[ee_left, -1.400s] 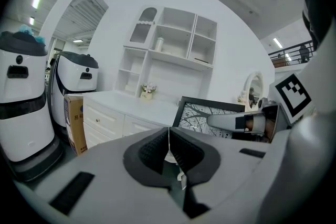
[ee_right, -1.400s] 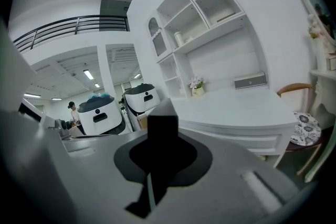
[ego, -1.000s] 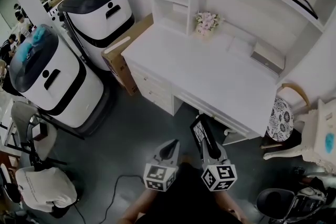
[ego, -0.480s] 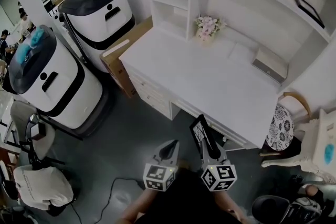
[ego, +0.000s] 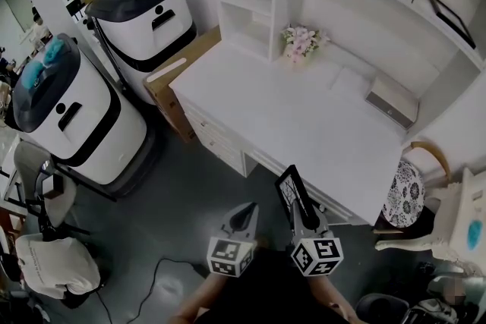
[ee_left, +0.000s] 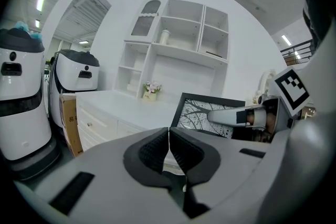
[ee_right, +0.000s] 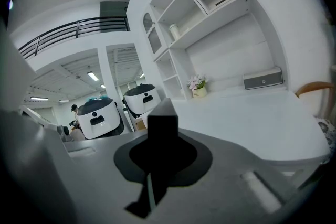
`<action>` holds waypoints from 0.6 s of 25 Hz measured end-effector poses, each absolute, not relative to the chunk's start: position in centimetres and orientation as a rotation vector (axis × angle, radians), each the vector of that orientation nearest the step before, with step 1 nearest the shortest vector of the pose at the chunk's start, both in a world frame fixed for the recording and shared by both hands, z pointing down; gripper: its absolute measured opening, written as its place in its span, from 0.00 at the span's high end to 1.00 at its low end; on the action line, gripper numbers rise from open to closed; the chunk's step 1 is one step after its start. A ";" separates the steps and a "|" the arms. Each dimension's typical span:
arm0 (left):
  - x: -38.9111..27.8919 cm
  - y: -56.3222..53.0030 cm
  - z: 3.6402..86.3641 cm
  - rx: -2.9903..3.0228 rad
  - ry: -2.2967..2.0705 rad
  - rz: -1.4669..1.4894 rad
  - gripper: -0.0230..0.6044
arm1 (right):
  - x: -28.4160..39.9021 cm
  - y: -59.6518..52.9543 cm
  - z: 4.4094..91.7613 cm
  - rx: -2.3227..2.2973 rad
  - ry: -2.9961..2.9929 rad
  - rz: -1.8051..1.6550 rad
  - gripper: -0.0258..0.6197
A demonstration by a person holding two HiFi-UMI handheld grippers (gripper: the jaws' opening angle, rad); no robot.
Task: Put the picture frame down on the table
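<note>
Right claw (ego: 298, 204) clamped on frame (ego: 286, 187), held off worktop (ego: 304, 117), near its front edge. Frame edge-on in right gripper view, face hidden. Left claw (ego: 244, 215) together, empty.

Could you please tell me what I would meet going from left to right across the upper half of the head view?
White machine with teal items on top → white machine with dark lid → pot of flowers → grey box

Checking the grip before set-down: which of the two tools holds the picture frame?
The right tool, clamped on the black picture frame; the left tool is shut and empty.
</note>
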State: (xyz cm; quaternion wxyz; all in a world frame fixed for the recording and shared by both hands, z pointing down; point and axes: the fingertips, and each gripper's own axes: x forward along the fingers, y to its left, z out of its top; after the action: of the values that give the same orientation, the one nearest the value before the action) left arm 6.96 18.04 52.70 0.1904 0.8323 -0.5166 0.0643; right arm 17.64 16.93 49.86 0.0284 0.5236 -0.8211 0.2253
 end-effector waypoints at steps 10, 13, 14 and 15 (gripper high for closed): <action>8.0 17.6 52.9 2.340 -1.436 0.199 0.94 | 18.5 16.4 49.6 1.640 -2.537 0.712 0.94; 8.2 17.6 53.2 2.337 -1.447 0.206 0.94 | 18.7 16.2 49.8 1.635 -2.538 0.721 0.94; 8.2 17.6 53.2 2.333 -1.453 0.206 0.94 | 18.7 16.2 49.9 1.628 -2.540 0.723 0.94; 8.1 17.7 53.3 2.323 -1.457 0.206 0.94 | 18.6 16.2 50.0 1.619 -2.542 0.725 0.94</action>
State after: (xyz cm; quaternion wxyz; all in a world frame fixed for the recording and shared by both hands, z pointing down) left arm 8.14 17.74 53.27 0.1945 0.8288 -0.5195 0.0736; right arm 18.59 16.24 49.97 0.0207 0.5222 -0.8199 0.2339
